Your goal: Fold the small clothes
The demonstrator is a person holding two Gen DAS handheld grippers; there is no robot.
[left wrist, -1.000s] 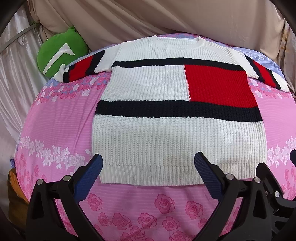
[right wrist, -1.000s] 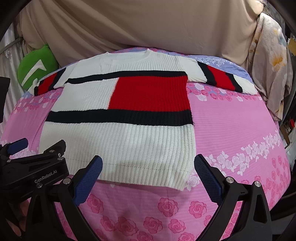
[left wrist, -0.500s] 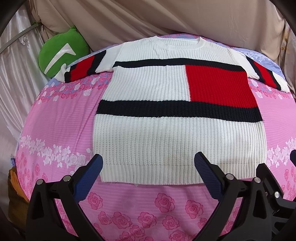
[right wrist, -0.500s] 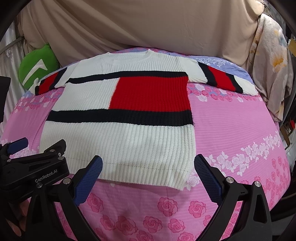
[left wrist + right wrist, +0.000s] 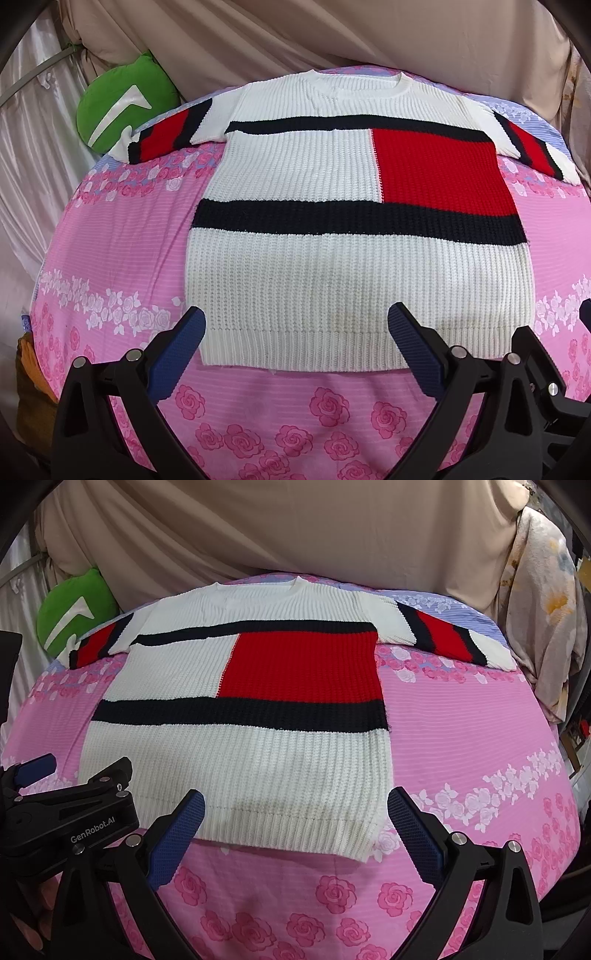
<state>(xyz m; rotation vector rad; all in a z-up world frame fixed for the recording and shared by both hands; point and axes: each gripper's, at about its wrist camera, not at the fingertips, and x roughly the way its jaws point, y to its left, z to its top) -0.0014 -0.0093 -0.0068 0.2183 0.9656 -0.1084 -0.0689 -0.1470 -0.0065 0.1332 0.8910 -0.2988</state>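
Note:
A white knit sweater (image 5: 354,288) with black bands, a red block and red-and-black sleeves lies flat, front up, on a pink floral bed; it also shows in the right wrist view (image 5: 243,768). My left gripper (image 5: 295,325) is open and empty, hovering over the hem's left half. My right gripper (image 5: 295,808) is open and empty over the hem's right half, near the bottom right corner (image 5: 364,853). The left gripper's body (image 5: 66,812) shows at the left of the right wrist view.
The pink floral bedsheet (image 5: 110,258) covers the bed. A green cushion (image 5: 122,107) sits at the back left. Beige drapes (image 5: 280,528) hang behind. A floral cloth (image 5: 546,627) hangs at the right edge of the bed.
Both views have shifted slightly; the sweater sits a little lower and nearer in frame. Both grippers stay open and the sweater has not moved.

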